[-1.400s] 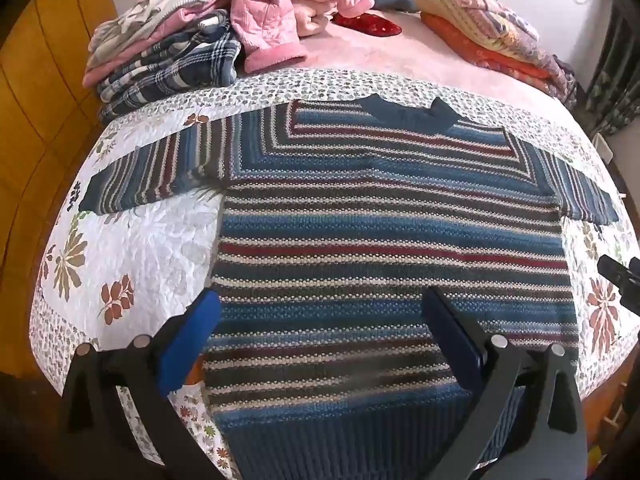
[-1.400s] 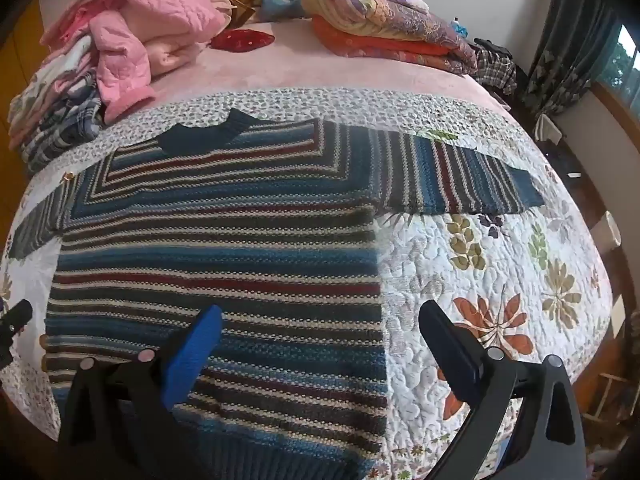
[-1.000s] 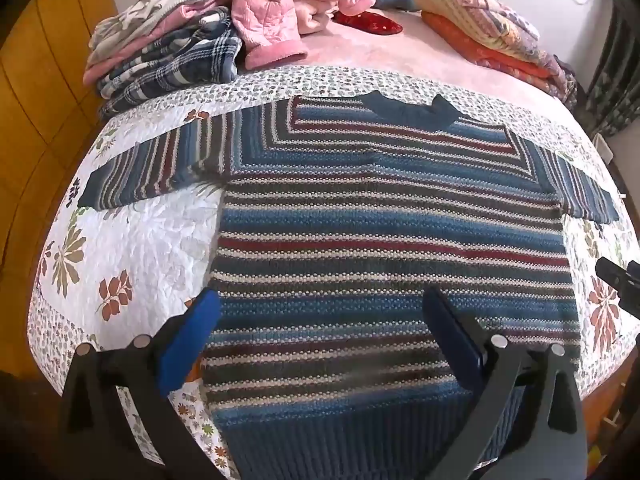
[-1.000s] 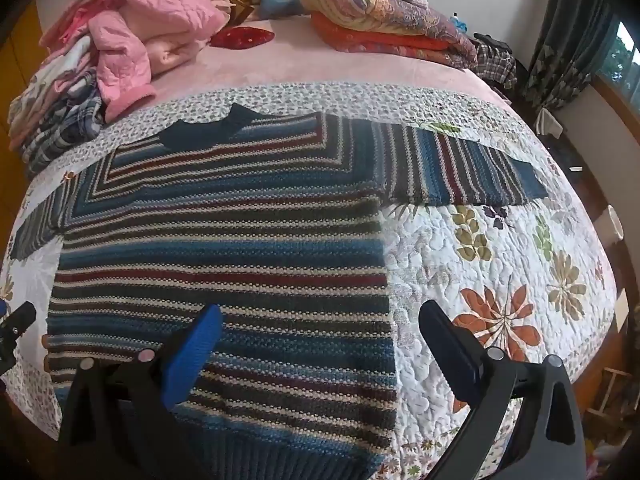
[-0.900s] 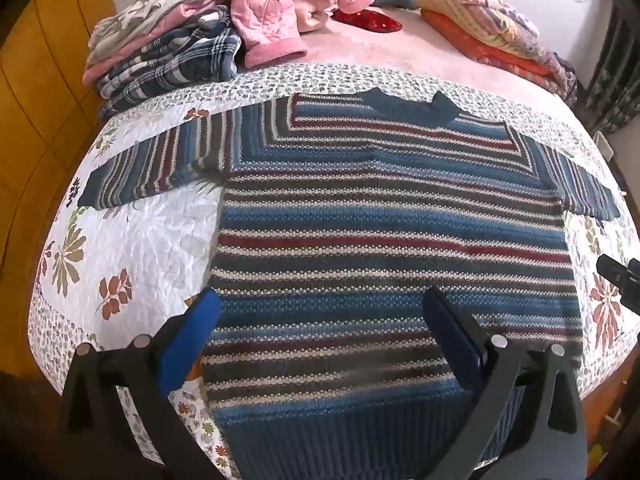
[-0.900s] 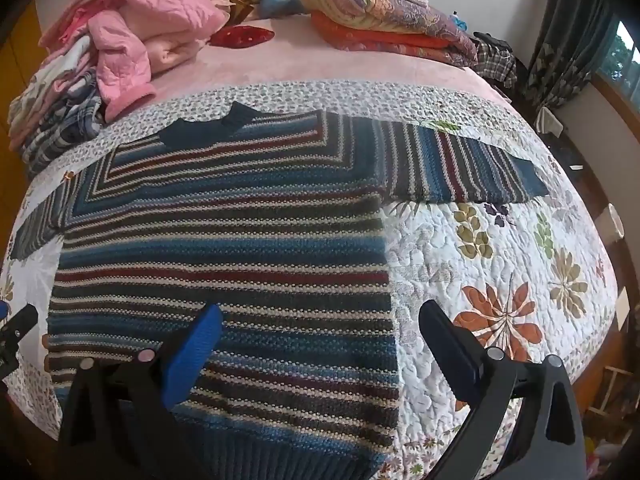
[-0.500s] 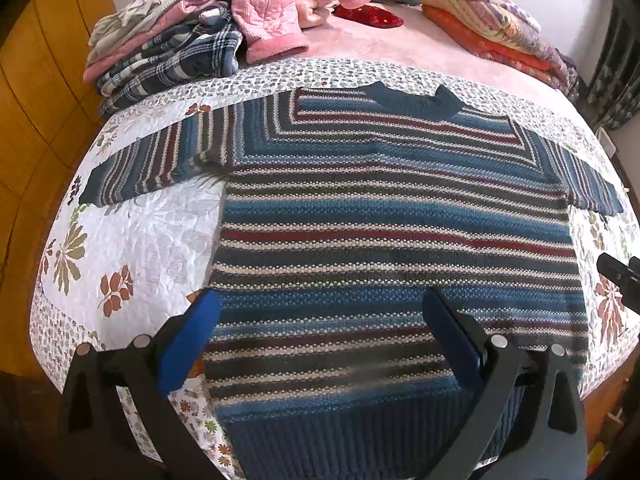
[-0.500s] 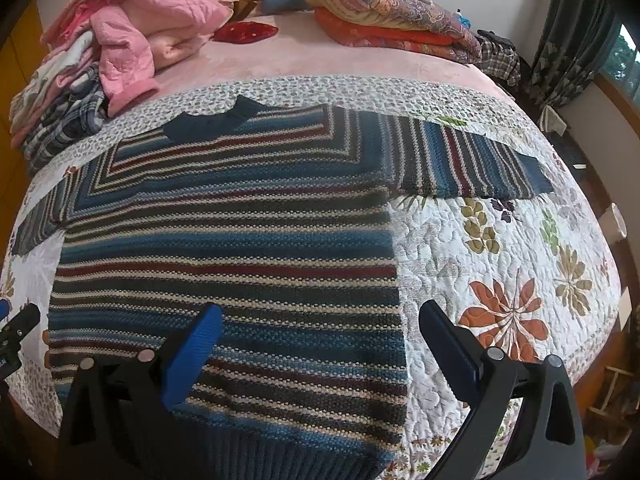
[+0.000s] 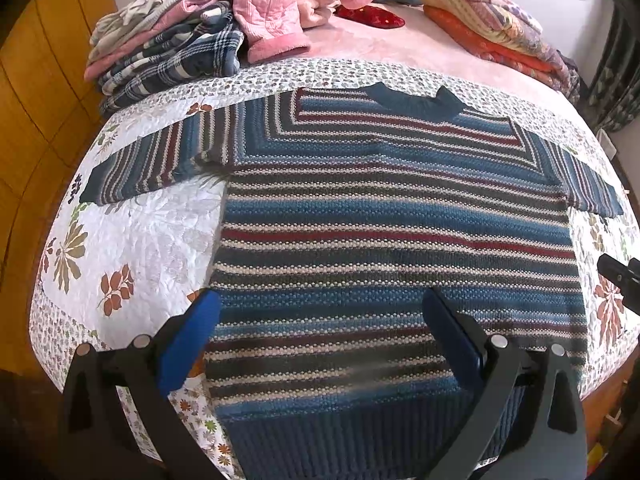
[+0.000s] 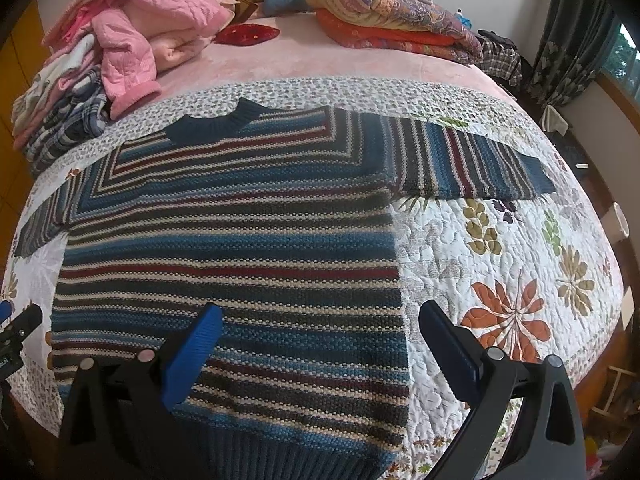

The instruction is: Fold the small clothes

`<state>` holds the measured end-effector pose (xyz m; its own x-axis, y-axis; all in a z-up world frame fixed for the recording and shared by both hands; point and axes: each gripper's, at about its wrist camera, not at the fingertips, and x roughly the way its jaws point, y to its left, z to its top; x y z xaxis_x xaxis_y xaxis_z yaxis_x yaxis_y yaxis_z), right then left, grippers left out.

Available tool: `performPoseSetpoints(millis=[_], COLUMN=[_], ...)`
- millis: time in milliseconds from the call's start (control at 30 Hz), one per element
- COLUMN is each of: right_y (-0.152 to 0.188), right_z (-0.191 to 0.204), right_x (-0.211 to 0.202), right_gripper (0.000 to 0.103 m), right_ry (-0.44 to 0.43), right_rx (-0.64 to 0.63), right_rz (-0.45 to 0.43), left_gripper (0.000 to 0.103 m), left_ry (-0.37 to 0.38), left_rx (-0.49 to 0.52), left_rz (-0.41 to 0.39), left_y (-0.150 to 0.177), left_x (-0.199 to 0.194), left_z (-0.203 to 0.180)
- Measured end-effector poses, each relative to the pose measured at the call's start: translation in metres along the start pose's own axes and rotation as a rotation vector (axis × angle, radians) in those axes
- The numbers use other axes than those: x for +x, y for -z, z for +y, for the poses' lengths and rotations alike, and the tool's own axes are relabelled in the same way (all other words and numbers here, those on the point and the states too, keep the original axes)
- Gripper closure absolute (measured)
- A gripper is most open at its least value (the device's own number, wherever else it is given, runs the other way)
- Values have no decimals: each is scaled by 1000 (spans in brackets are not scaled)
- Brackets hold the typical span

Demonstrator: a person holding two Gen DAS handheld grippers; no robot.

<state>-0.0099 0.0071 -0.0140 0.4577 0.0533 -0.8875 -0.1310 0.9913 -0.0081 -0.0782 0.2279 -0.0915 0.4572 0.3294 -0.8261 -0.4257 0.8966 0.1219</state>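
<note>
A striped knit sweater in blue, dark red, cream and grey lies flat on a floral quilt, collar away from me, both sleeves spread sideways. My left gripper hovers open above the sweater's lower left part, holding nothing. The right gripper is open over the sweater's lower right edge, one finger above the knit, the other above the quilt. Each gripper's tip shows at the other view's side edge.
A pile of pink and plaid clothes sits at the back left of the bed. Folded patterned blankets and a red cushion lie at the back. Dark curtains hang on the right; a wooden wall is on the left.
Both grippers have drifted slightly forward over the sweater, so it looks a little larger. Both stay open, and the sweater has not moved.
</note>
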Motion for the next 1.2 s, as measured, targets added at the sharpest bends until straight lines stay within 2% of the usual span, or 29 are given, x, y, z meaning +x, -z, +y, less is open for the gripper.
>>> performPoseSetpoints(millis=[1200], right_y=[-3], right_z=[1], right_x=[0], right_gripper=[4], right_ry=[-6], right_rx=[-2], right_rz=[-6], left_gripper=[3], left_ry=[-18], left_rx=[2], left_rz=[-3], left_y=[-1], left_x=[-3], left_z=[3])
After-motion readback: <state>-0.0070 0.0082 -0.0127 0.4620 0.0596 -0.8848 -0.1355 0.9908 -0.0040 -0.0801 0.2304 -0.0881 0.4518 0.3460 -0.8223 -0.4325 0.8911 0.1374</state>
